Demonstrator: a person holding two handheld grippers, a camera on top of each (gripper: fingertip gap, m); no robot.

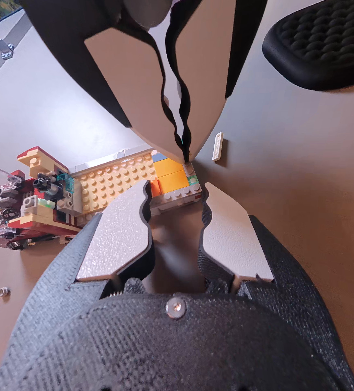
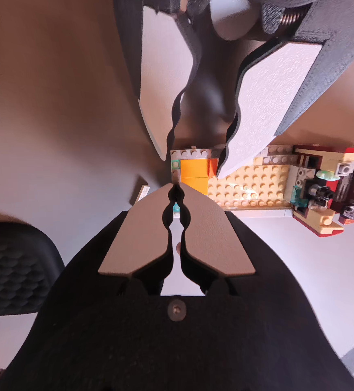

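two grippers over one brick model [image 1: 117, 186]; left gripper [image 1: 177, 191] stands wide, nothing between its pads, its fingers either side of the model's grey corner [image 1: 184, 194]; one pad over the tan studded plate [image 1: 108, 182], the other off the model's edge over bare table; right gripper [image 2: 175, 186] has its tips closed together, pressing on a grey stud at the model's edge; whether anything is pinched cannot be told; a small teal piece [image 2: 176, 208] shows through the gap behind its tips; counted beside the fingers: two orange tiles [image 1: 169, 173], one teal-rimmed tile [image 1: 193, 180], one loose white plate [image 1: 218, 149] just beside the right tips; one red-and-tan cab section [image 1: 34, 201] at the model's far end from both grippers; surface: one smooth pale table [image 1: 298, 190]; one black chair seat [image 1: 328, 42] near the edge.
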